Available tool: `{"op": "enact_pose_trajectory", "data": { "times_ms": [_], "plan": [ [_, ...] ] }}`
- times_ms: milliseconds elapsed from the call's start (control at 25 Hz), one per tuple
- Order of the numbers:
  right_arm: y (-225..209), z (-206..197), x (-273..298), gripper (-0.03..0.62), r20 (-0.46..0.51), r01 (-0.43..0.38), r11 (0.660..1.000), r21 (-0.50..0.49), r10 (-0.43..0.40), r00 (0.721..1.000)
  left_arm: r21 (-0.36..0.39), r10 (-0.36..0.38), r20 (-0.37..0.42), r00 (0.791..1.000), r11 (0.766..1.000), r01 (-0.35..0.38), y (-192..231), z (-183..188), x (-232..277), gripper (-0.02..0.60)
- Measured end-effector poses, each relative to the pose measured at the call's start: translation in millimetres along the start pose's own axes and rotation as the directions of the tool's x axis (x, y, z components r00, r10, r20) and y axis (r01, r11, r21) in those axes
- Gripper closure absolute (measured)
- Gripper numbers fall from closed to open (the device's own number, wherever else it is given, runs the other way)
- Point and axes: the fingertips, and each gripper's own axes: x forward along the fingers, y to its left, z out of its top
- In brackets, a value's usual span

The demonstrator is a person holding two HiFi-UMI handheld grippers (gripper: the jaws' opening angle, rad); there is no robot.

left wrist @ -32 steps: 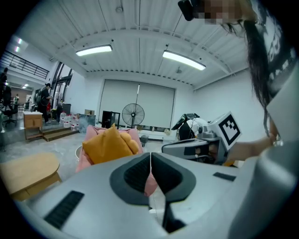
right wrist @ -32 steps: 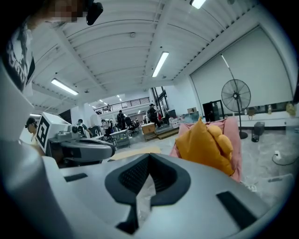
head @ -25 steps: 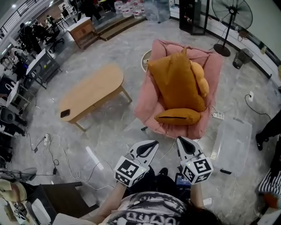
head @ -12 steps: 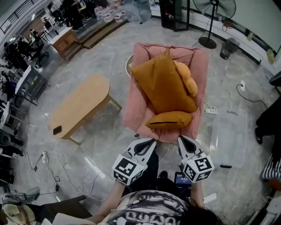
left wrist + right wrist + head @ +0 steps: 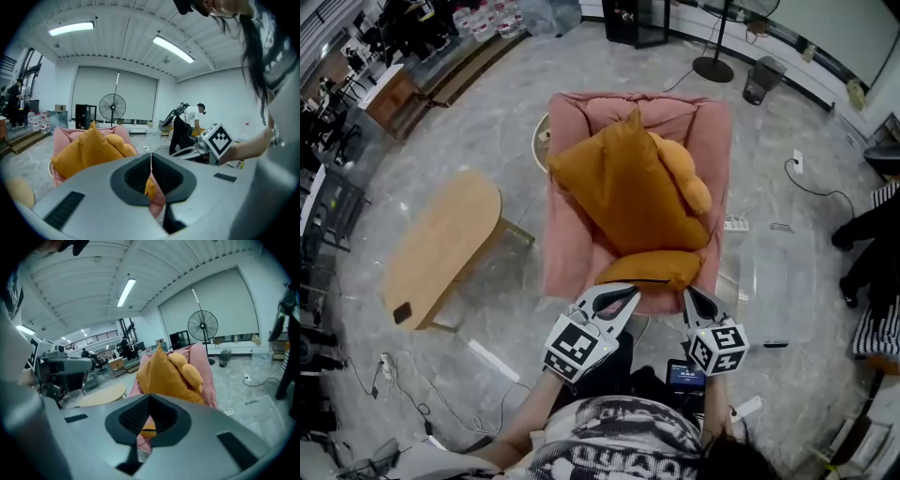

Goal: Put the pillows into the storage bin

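Note:
Three orange pillows lie on a pink chair: a big one leaning on the backrest, a rounder one behind it, and a small flat one at the seat's front edge. A clear storage bin sits on the floor right of the chair. My left gripper and right gripper hover side by side just short of the small pillow, both shut and holding nothing. The big pillow shows in the left gripper view beyond the left gripper. The right gripper also points at the big pillow.
A low wooden table with a dark phone stands left of the chair. A power strip and cables lie on the floor near the bin. A standing fan is behind the chair. A person stands at the right edge.
The chair and pillows have come closer and lower in the head view. Both grippers now sit just before the chair's front edge, still shut.

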Motion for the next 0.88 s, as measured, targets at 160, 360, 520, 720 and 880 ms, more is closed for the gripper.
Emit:
{"op": "enact_pose_trajectory", "data": {
  "times_ms": [160,360,520,720,880],
  "plan": [
    [-25.5,-25.6,27.6,0.593,-0.099,0.076,0.996,0.050,-0.071,0.993,0.010,-0.073,-0.044,0.996,0.997,0.074,24.0,-8.2,17.8,0.566],
    [-53.0,-76.1,59.9,0.510,-0.250,0.141,0.986,0.087,-0.116,0.961,-0.001,-0.131,-0.089,0.987,0.991,0.131,48.7,-21.0,33.8,0.566],
    [-73.7,-110.1,85.0,0.450,-0.325,0.203,0.972,0.120,-0.154,0.933,-0.009,-0.170,-0.106,0.980,0.985,0.171,64.7,-25.4,42.4,0.566],
    [-100.3,-138.7,110.2,0.397,-0.394,0.279,0.947,0.160,-0.198,0.898,0.003,-0.207,-0.124,0.970,0.978,0.209,76.1,-24.2,51.8,0.566],
    [-111.2,-160.4,128.0,0.396,-0.440,0.307,0.933,0.188,-0.199,0.875,0.009,-0.206,-0.134,0.969,0.978,0.209,84.2,-25.3,52.4,0.566]
  ]
}}
